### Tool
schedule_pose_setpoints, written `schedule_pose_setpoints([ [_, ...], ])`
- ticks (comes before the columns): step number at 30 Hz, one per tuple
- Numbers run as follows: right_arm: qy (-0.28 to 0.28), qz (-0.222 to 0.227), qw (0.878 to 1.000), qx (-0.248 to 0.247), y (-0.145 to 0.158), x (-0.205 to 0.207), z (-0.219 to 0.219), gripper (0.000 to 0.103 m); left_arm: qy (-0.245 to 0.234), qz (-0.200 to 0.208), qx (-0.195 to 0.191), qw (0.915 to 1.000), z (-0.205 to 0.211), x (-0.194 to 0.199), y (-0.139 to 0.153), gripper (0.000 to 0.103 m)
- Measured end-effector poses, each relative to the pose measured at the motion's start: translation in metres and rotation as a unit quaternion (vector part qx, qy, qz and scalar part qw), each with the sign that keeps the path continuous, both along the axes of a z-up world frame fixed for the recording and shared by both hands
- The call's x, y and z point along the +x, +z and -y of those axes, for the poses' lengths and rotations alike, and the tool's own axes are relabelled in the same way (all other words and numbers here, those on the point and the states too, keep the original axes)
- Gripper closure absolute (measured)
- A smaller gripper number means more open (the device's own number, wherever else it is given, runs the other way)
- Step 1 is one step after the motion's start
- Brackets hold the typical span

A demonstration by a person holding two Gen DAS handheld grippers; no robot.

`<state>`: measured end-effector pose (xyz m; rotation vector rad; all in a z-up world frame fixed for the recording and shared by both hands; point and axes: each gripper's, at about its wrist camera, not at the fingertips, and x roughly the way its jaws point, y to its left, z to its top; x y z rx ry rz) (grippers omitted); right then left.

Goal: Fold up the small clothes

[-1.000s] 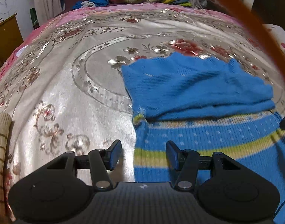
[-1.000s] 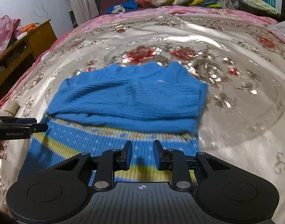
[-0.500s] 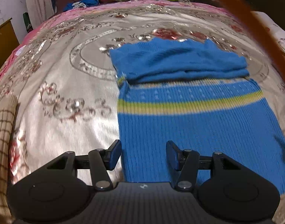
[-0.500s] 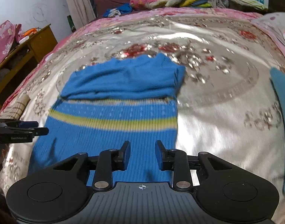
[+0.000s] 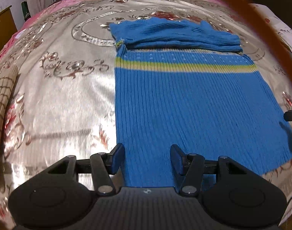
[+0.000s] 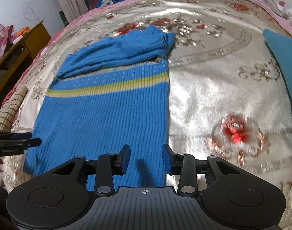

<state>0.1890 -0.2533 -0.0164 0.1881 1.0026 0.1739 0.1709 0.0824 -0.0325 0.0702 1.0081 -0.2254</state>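
A ribbed blue knit sweater (image 5: 193, 103) with a yellow-green stripe lies flat on the bed's shiny, flower-patterned bedspread (image 5: 65, 95), its top part folded down in soft wrinkles. The left gripper (image 5: 147, 159) hangs apart over its near-left hem; the right gripper (image 6: 146, 158) is opening over the near-right hem, clamping nothing.

The bed (image 5: 73, 99) (shiny floral cover) carries a blue sweater (image 5: 193, 105), its top folded down, and a teal cloth (image 6: 285, 72).
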Motion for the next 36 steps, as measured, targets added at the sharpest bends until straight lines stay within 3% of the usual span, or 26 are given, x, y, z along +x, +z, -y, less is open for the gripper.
schedule_pose_setpoints([
  [12, 0.014, -0.03, 0.999, 0.035, -0.016, -0.022, 0.006, 0.061, 0.002, -0.017, -0.018, 0.9997, -0.019, -0.029, -0.004, 0.045],
  [20, 0.02, -0.04, 0.998, 0.05, -0.016, -0.034, 0.013, 0.061, 0.002, -0.025, -0.058, 0.998, -0.027, -0.032, -0.004, 0.046],
  [27, 0.003, -0.038, 0.996, 0.079, -0.02, -0.037, 0.023, 0.062, 0.003, -0.02, -0.094, 0.9953, -0.029, -0.035, -0.003, 0.061],
  [36, 0.003, -0.044, 0.993, 0.108, -0.023, -0.037, 0.029, 0.061, 0.016, -0.031, -0.127, 0.9913, -0.035, -0.025, -0.007, 0.062],
])
